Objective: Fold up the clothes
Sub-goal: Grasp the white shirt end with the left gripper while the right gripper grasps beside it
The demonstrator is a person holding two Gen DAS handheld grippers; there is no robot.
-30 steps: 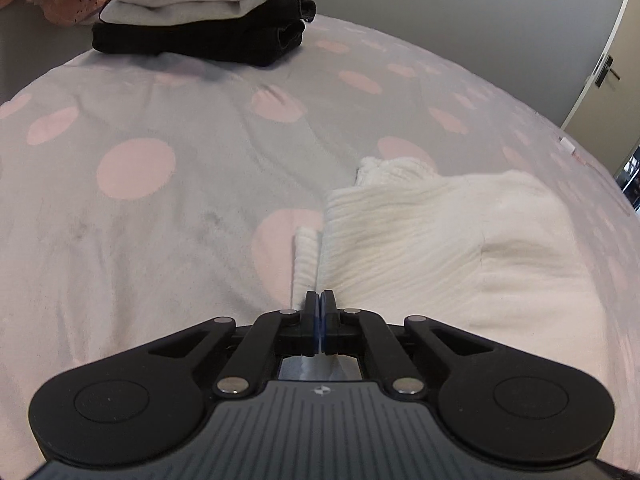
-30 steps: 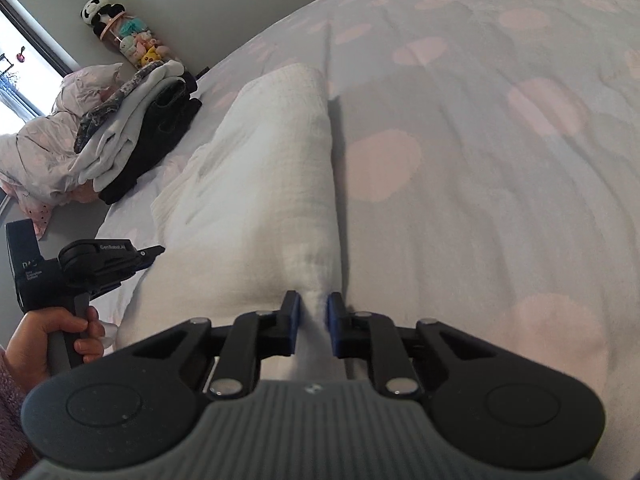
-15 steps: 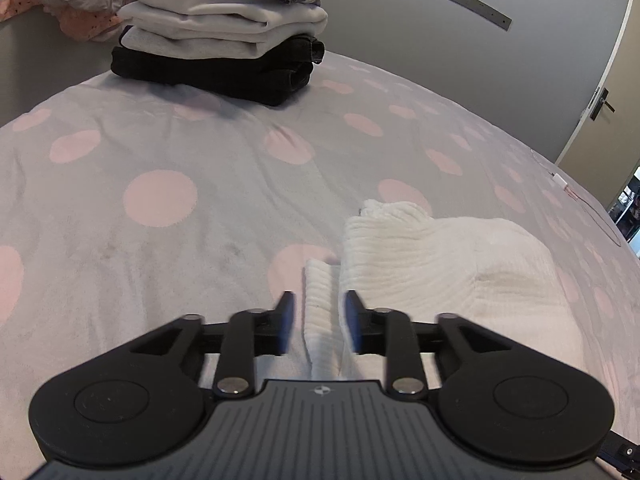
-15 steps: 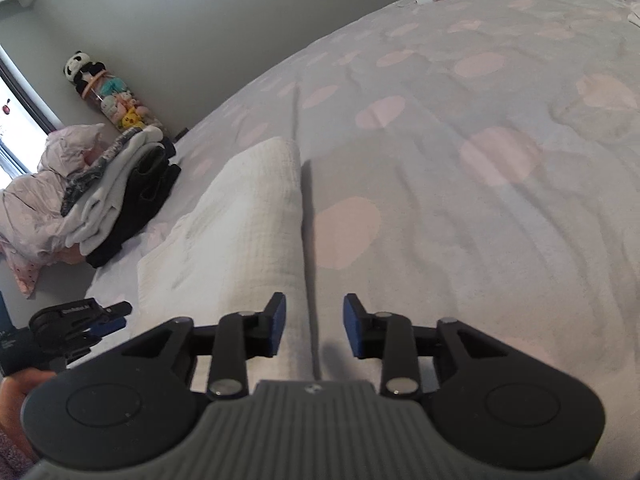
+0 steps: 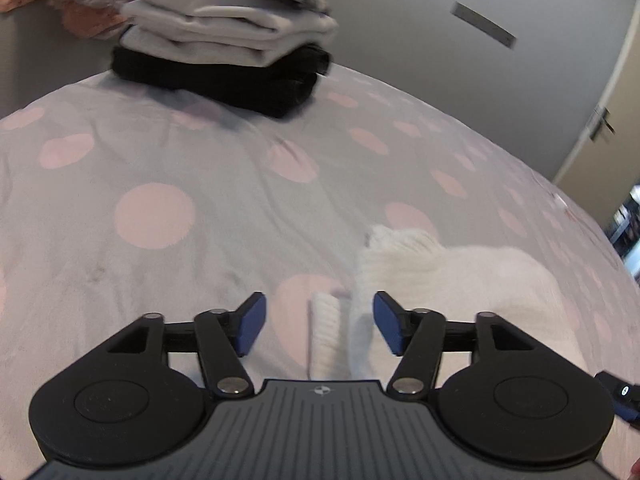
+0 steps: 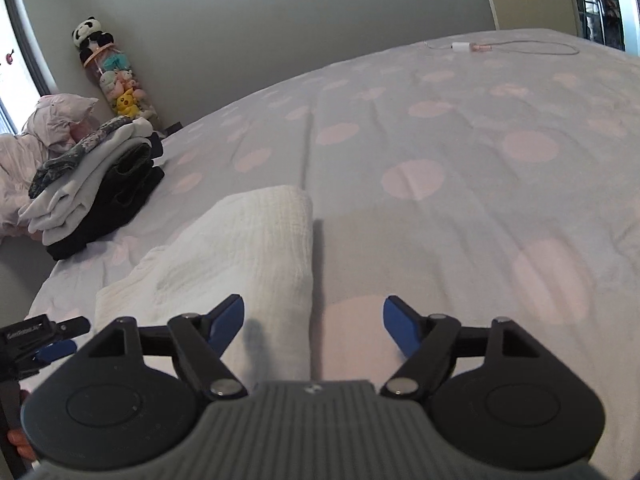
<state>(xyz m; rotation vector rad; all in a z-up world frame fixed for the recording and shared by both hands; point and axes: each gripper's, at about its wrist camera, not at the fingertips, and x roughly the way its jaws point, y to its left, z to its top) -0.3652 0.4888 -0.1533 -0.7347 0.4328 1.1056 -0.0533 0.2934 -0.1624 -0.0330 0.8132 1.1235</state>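
Your left gripper [image 5: 319, 324] has its jaws spread wide and holds nothing; the folded white garment [image 5: 452, 280] lies on the dotted bedspread [image 5: 160, 168] from 12 to 2 o'clock of it. Your right gripper [image 6: 313, 324] is likewise spread and empty, the garment's edge between its fingers. The stack of folded clothes [image 6: 92, 184] sits at 10 o'clock.

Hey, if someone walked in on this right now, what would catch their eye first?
Probably the folded white garment lying on the pink-dotted grey bedspread, just ahead of both open tongs, left and right. Next, the stack of folded clothes at the bed's far edge, black at the bottom, pale grey above.
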